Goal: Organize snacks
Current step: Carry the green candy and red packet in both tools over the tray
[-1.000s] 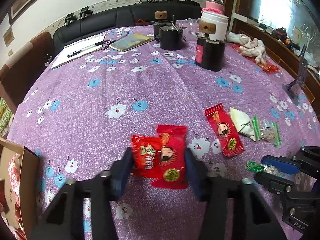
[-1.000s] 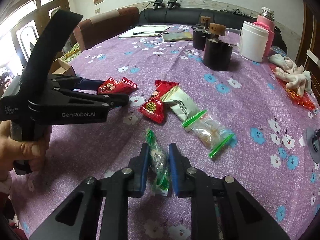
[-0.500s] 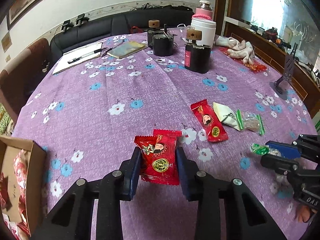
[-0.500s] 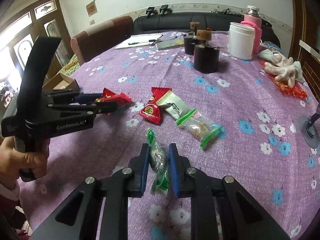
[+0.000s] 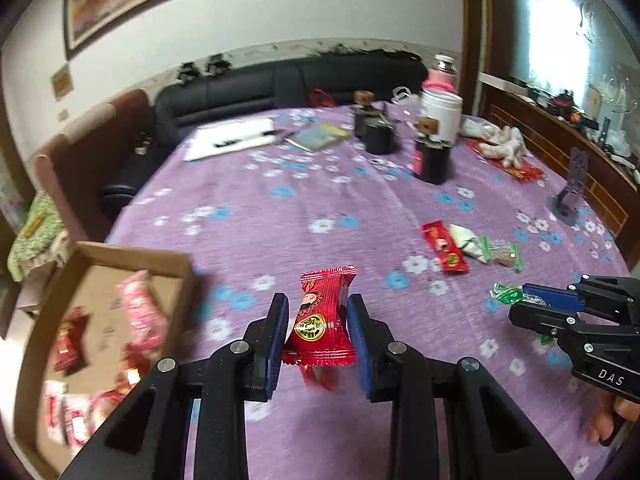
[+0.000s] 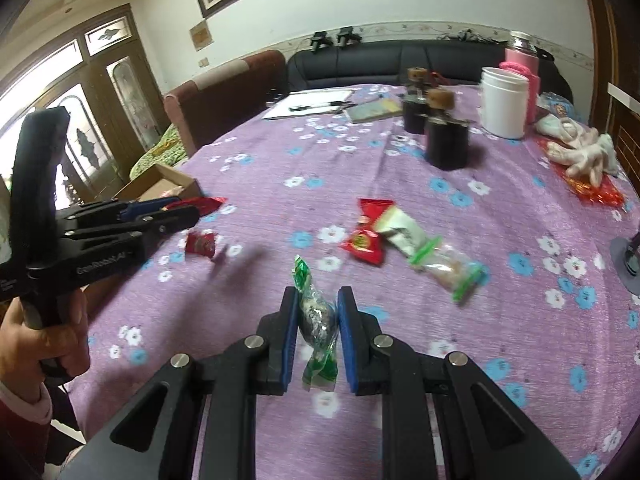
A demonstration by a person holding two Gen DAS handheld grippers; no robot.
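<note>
My left gripper (image 5: 318, 334) is shut on a red snack packet (image 5: 320, 320) and holds it above the purple tablecloth. A second red packet (image 6: 201, 243) hangs or falls just below it in the right wrist view. A cardboard box (image 5: 60, 280) with several red and pink snacks sits at the left table edge. My right gripper (image 6: 318, 326) is shut on a green-ended clear candy packet (image 6: 316, 316), lifted off the cloth. On the table lie a red packet (image 5: 444, 246), a white packet (image 5: 466, 238) and a clear green-edged bag (image 5: 502, 252).
Two dark jars with cork knobs (image 5: 430, 160), a white canister (image 5: 440, 110), a pink bottle (image 5: 442, 76), a notepad with pen (image 5: 232, 140), a booklet (image 5: 318, 136) and white gloves (image 5: 500, 148) stand at the far side. A small black stand (image 5: 572, 188) is at the right edge.
My left gripper has lifted the red packet and swung left toward the box. One of the two red packets has slipped out below it. The right gripper has lifted with the green candy.
</note>
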